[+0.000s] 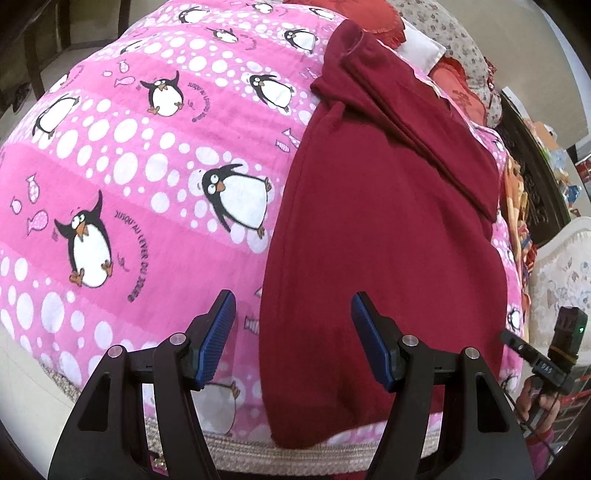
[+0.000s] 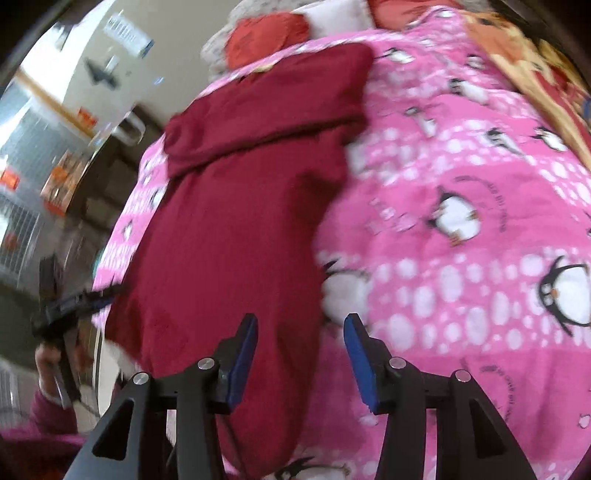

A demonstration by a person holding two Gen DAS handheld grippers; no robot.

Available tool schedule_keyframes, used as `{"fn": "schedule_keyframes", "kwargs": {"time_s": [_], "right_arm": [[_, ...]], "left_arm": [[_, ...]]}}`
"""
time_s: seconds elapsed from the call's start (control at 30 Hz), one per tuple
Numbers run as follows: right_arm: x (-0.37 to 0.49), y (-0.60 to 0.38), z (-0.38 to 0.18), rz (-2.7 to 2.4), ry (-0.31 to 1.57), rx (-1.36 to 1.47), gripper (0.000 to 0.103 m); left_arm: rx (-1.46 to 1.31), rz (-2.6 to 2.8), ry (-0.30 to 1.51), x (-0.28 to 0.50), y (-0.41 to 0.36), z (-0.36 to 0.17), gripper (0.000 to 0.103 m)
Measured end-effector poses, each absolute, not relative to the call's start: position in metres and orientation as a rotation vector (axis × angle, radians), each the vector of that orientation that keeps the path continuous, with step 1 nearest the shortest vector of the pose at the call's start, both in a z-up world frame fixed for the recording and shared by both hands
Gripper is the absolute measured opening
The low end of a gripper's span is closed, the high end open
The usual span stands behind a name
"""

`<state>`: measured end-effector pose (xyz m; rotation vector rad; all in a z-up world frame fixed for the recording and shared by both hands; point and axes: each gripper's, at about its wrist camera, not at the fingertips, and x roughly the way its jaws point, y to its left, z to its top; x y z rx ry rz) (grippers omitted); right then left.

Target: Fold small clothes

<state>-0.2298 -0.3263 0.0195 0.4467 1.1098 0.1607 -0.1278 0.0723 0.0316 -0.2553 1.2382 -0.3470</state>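
Observation:
A dark red garment (image 1: 373,229) lies lengthwise on a pink penguin blanket (image 1: 140,166), with one sleeve folded diagonally across its upper part. My left gripper (image 1: 294,299) hovers open over the garment's near left edge, its blue pads apart and pressing nothing. In the right wrist view, which is blurred, the same garment (image 2: 229,221) runs up the left half of the blanket (image 2: 461,192). My right gripper (image 2: 301,319) is open above the garment's near right edge, nothing pinched. Each gripper shows in the other's view: the right one (image 1: 546,354) and the left one (image 2: 70,306).
Red cushions (image 1: 373,18) and a white pillow (image 1: 421,46) lie at the head of the bed. An orange patterned cover (image 2: 524,62) lies along the far side. The bed's woven near edge (image 1: 332,456) runs below the garment. Dark furniture (image 1: 532,166) stands right.

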Motion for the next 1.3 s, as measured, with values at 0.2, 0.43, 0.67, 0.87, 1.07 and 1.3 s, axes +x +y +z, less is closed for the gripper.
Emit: {"fn": "schedule_keyframes", "kwargs": {"time_s": [0.2,0.43,0.67,0.87,1.07,1.3], "right_arm": [[-0.248,-0.316,0.012,0.213,1.154,0.424,0.047],[-0.269,-0.309,0.003,0.256,1.167,0.472,0.047],[-0.269,-0.308,0.0,0.268,1.148,0.488,0.047],[-0.264,-0.302,0.0,0.274,1.124,0.472,0.047],[-0.261,-0.304,0.0,0.289,1.12,0.489,0.047],[-0.259,-0.306,-0.001,0.3,1.118,0.484,0.047]], "left_arm": [[-0.268,-0.357,1.283,-0.138,0.082,0.021,0.074],[-0.241,-0.364,1.282,-0.145,0.077,0.018,0.074],[-0.211,-0.435,1.308,-0.151,0.067,0.017,0.074],[-0.208,-0.42,1.306,-0.151,0.066,0.014,0.074],[-0.165,-0.414,1.294,-0.151,0.057,0.013,0.074],[-0.167,-0.415,1.289,-0.151,0.057,0.011,0.075]]}}
